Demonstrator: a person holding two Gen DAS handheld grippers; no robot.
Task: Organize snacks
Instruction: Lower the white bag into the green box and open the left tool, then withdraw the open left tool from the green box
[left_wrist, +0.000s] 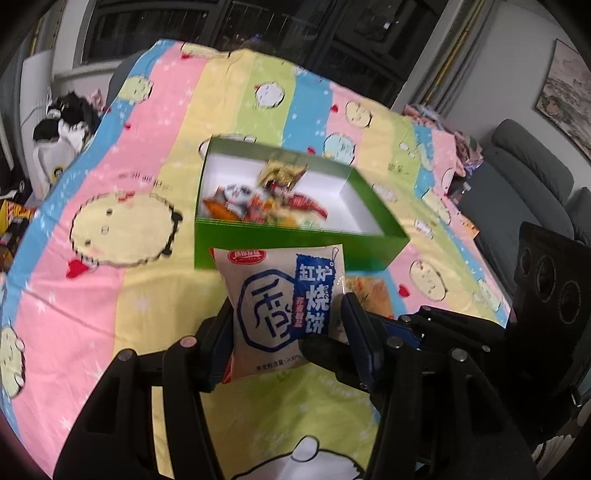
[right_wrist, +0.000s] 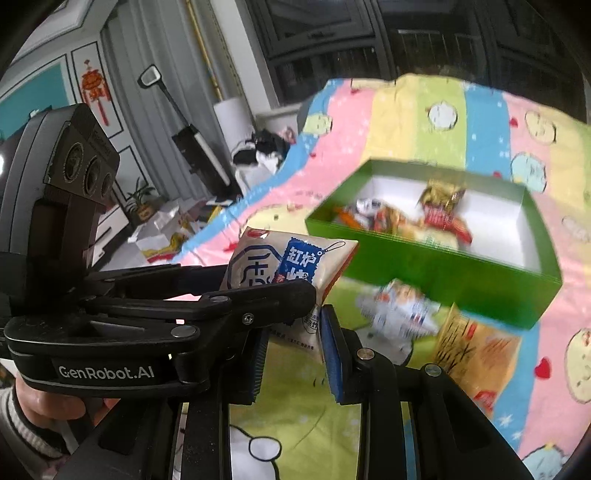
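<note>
A: At the centre of the left wrist view, what sits between the left gripper (left_wrist: 286, 317) fingers?
B: A beige and blue snack packet (left_wrist: 282, 306), clamped by its sides and held upright just in front of the green box (left_wrist: 295, 240).
A: And the right gripper (right_wrist: 291, 354)?
B: In the lower middle of its view, its jaws pinch a second small white packet (right_wrist: 301, 330). The left gripper crosses from the left edge with the beige packet.
A: The box?
B: Upper right there, open on the striped cartoon sheet (right_wrist: 406, 122), with blurred wrappers (right_wrist: 439, 212) inside. Two more packets (right_wrist: 476, 354) lie on the sheet beside its near wall.
</note>
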